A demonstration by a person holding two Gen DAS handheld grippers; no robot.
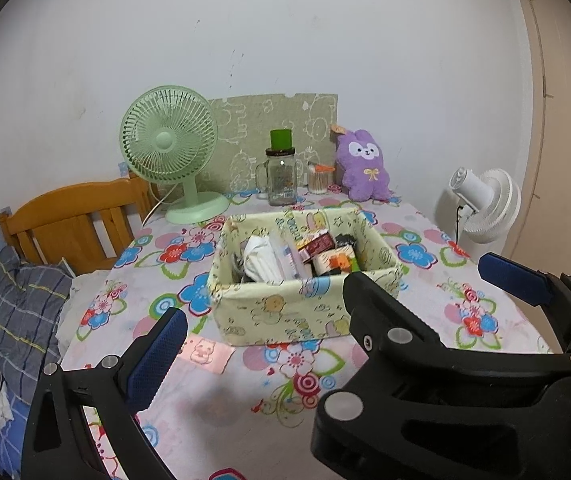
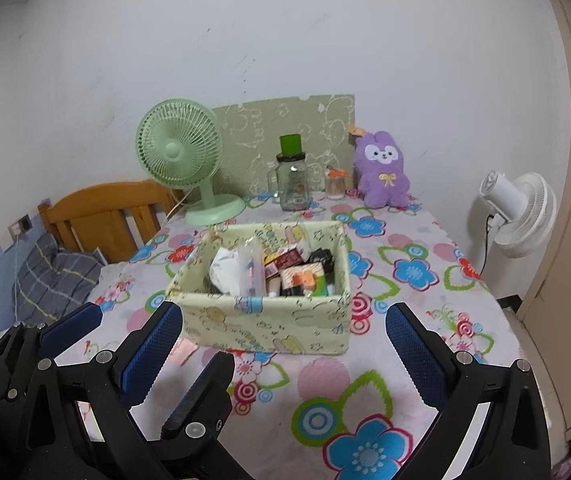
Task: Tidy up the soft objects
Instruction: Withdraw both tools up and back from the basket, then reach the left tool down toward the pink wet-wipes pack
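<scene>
Both the left gripper (image 1: 269, 344) and right gripper (image 2: 285, 340) hover spread apart and empty at frame bottom, before the pale-green cartoon-print fabric box (image 2: 265, 320) mid-surface, the fluffy purple plush rabbit (image 2: 381, 168) upper right.

The tablecloth (image 2: 405, 240) was pale pink-white, printed with blue, red and pink flowers, green leaves and ringed circles. At the table's middle the fabric box (image 2: 269, 320) was pale yellow-green with cartoon figures. Along the far edge stood a mint-green fan (image 2: 181, 152), a clear glass jar (image 2: 293, 184) topped in bright green, an olive board (image 2: 285, 120) with white doodles, and a purple plush rabbit (image 2: 383, 172) with a white face and yellow bow. Off the left edge lay a grey plaid pillow (image 1: 21, 304) by an orange-brown wooden headboard (image 1: 69, 216).
</scene>
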